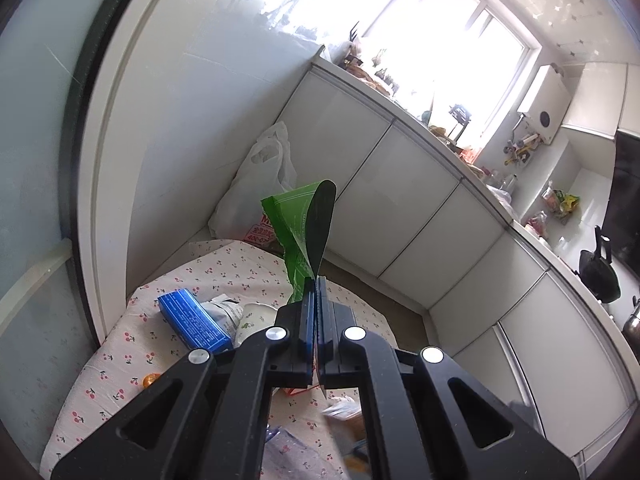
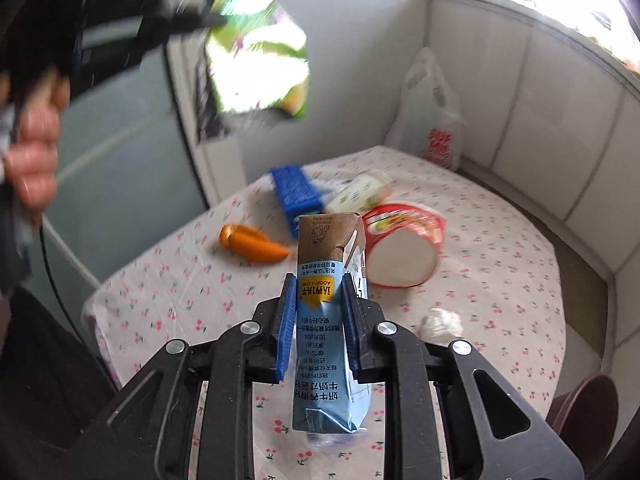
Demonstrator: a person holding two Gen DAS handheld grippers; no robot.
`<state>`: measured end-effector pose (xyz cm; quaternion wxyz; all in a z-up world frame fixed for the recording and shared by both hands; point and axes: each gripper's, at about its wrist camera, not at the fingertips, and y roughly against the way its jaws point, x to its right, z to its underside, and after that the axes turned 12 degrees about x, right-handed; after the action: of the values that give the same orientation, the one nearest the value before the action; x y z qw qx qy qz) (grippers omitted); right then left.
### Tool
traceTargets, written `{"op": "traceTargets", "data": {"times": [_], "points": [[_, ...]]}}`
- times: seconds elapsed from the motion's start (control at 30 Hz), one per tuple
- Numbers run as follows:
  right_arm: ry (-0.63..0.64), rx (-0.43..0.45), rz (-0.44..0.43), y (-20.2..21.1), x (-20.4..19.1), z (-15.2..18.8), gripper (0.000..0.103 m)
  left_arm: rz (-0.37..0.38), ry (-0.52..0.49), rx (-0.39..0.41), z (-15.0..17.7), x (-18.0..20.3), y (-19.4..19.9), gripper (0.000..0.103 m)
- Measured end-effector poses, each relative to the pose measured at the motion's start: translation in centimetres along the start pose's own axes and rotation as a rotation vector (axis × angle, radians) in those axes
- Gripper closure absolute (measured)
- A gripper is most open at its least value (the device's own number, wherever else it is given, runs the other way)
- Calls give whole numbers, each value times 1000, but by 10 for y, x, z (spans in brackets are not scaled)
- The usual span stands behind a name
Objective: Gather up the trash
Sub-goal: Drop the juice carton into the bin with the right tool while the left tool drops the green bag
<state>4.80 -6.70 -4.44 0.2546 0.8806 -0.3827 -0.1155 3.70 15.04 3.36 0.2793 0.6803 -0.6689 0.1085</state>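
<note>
My left gripper (image 1: 316, 280) is shut on a green snack bag (image 1: 298, 236), which stands up from its fingertips with the mouth gaping. In the right wrist view that bag (image 2: 256, 64) hangs above the table, held by the left gripper (image 2: 216, 20) at the upper left. My right gripper (image 2: 318, 280) is shut on a light blue milk carton (image 2: 326, 320) with a brown top, lifted off the cherry-print tablecloth (image 2: 500, 264). On the cloth lie a blue box (image 2: 296, 194), a red-and-white cup lying on its side (image 2: 404, 248), an orange carrot-shaped item (image 2: 252, 242) and a crumpled tissue (image 2: 440, 322).
A white plastic bag (image 2: 434, 120) leans against the white cabinets (image 1: 420, 216) behind the table. A paper cup (image 1: 252, 320) lies beside the blue box (image 1: 194, 322). A hand (image 2: 32, 152) grips the left tool. A brown stool (image 2: 588, 412) stands at the lower right.
</note>
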Motion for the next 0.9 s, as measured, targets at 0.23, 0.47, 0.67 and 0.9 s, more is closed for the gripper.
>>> {"op": "traceTargets", "data": {"times": [0.23, 0.47, 0.67, 0.9], "points": [[-157, 135, 206, 54, 75, -6, 82, 18, -33, -33, 16, 20, -12, 103], [-355, 221, 506, 111, 164, 22, 82, 40, -59, -72, 36, 40, -27, 103], [-506, 174, 844, 146, 227, 66, 82, 68, -81, -118, 59, 64, -44, 103], [-601, 201, 1186, 199, 255, 97, 28, 145, -143, -191, 103, 117, -61, 103]]}}
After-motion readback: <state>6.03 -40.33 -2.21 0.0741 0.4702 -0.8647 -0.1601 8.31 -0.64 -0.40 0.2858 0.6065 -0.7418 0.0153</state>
